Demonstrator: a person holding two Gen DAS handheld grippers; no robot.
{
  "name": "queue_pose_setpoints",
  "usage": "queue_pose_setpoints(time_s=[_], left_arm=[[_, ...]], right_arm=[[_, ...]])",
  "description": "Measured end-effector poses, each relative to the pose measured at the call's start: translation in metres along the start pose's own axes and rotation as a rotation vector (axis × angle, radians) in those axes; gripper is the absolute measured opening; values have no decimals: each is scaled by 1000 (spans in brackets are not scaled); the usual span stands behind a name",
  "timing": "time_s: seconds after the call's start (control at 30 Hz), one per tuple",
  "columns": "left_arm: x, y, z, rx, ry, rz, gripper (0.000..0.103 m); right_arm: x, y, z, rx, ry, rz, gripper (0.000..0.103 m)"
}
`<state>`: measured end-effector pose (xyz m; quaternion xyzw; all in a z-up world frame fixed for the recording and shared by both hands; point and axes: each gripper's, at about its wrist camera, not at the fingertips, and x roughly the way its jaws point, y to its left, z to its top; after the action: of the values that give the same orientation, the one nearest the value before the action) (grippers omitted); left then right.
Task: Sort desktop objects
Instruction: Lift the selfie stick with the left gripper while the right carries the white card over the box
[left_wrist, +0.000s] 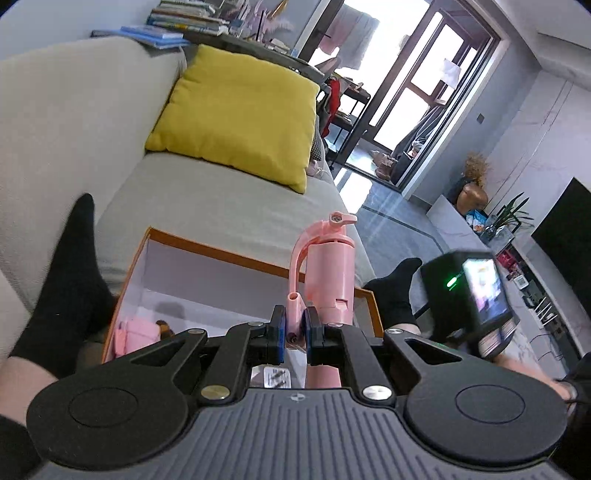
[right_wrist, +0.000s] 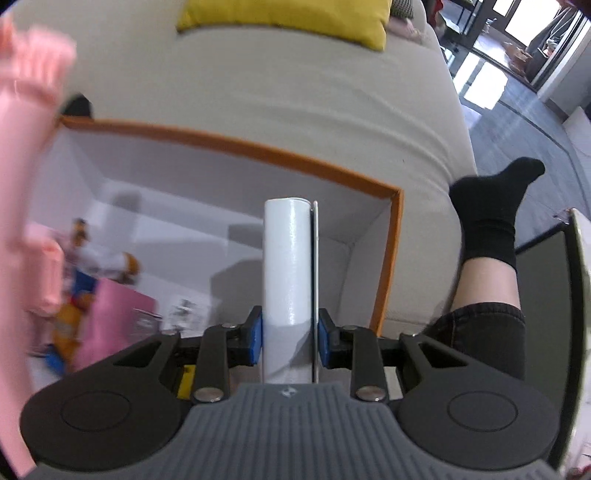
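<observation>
My left gripper (left_wrist: 295, 325) is shut on the hose of a pink toy fire extinguisher (left_wrist: 328, 273) and holds it upright above the orange-rimmed white box (left_wrist: 207, 251). My right gripper (right_wrist: 290, 332) is shut on a white cylinder with a thin flat card against it (right_wrist: 288, 266), held over the same box (right_wrist: 258, 151). The pink extinguisher shows blurred at the left edge of the right wrist view (right_wrist: 22, 147). Inside the box lie a pink item (left_wrist: 133, 332), a pink card (right_wrist: 114, 314) and colourful small toys (right_wrist: 70, 306).
The box rests against a grey sofa (left_wrist: 221, 199) with a yellow cushion (left_wrist: 240, 114). The person's black-socked feet (left_wrist: 70, 266) (right_wrist: 495, 206) flank the box. The other gripper's camera (left_wrist: 472, 291) sits to the right. A dark tablet (right_wrist: 546, 295) lies right.
</observation>
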<state>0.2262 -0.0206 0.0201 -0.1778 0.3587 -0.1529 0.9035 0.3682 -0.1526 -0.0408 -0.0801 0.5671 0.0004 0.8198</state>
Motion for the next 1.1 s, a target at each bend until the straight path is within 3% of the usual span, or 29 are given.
queue_pose_setpoints(time_s=[0.13, 0.33, 0.7, 0.77, 0.83, 0.9, 1.1], left_arm=[[15, 12, 4, -27, 9, -6, 11], [24, 24, 3, -50, 21, -10, 11], [28, 32, 3, -66, 37, -13, 11], [28, 31, 3, -66, 37, -9, 11], [27, 31, 4, -66, 37, -5, 11], [26, 31, 4, -65, 37, -4, 11], [26, 29, 4, -64, 40, 2, 11]], right_arm=[[19, 10, 3, -41, 31, -80, 31], [31, 22, 11, -112, 39, -129, 36], [17, -12, 13, 5, 58, 79, 30], [14, -8, 13, 1, 51, 98, 27], [15, -9, 12, -13, 42, 97, 19], [15, -12, 8, -3, 58, 150, 11], [17, 3, 8, -40, 67, 166, 12]])
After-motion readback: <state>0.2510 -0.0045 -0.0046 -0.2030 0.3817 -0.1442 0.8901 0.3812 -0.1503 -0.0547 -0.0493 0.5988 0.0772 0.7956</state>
